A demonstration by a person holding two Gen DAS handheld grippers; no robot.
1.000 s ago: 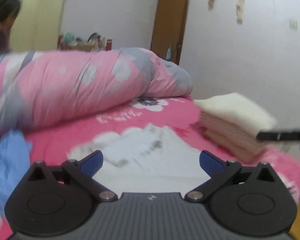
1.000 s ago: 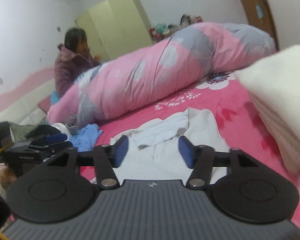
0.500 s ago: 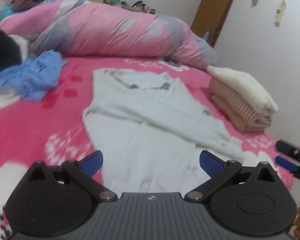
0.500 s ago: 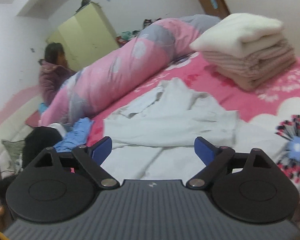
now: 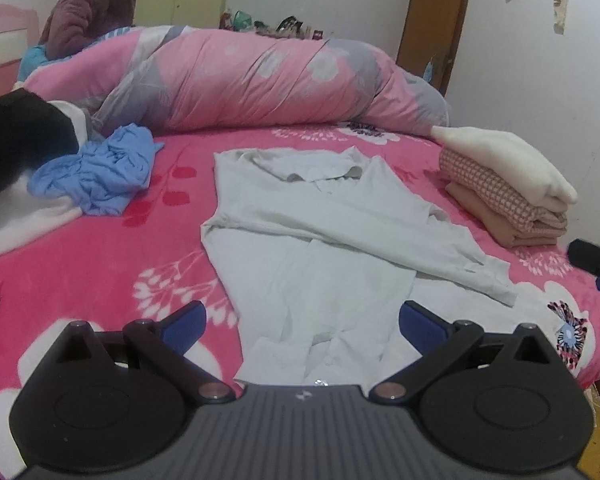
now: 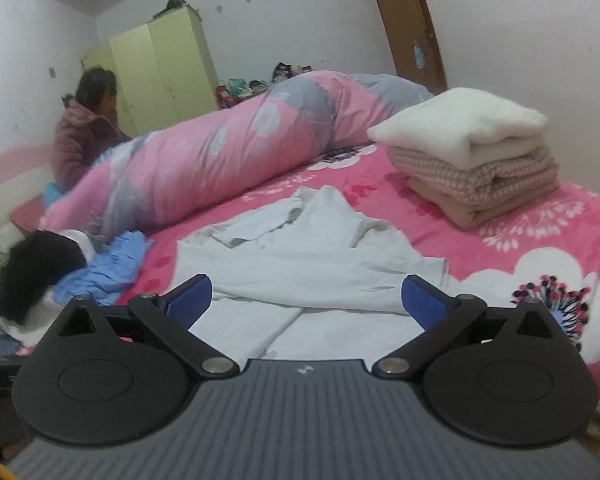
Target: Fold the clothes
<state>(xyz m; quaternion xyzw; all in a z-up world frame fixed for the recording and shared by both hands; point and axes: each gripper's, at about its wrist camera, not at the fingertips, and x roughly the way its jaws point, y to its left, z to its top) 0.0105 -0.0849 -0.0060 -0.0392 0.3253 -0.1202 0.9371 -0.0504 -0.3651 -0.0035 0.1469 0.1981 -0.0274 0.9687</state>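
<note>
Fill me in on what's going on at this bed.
A person is folding laundry with two hand-held claws. Both the left claw and right claw are open and empty, over the white long-sleeved top spread on the pink bedspread. The right claw's jaws have just been opening. A folded stack sits beside it.

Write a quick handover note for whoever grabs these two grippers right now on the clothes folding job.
Left gripper: open, empty, over the near hem of the white top.
Right gripper: jaws have just been opening, now wide, nothing between them.
White top lies flat on the pink bed, one sleeve already folded across its body.
Folded stack sits at the right.
Left: finish folding the top, then the crumpled blue garment and the black-and-white pile.
</note>
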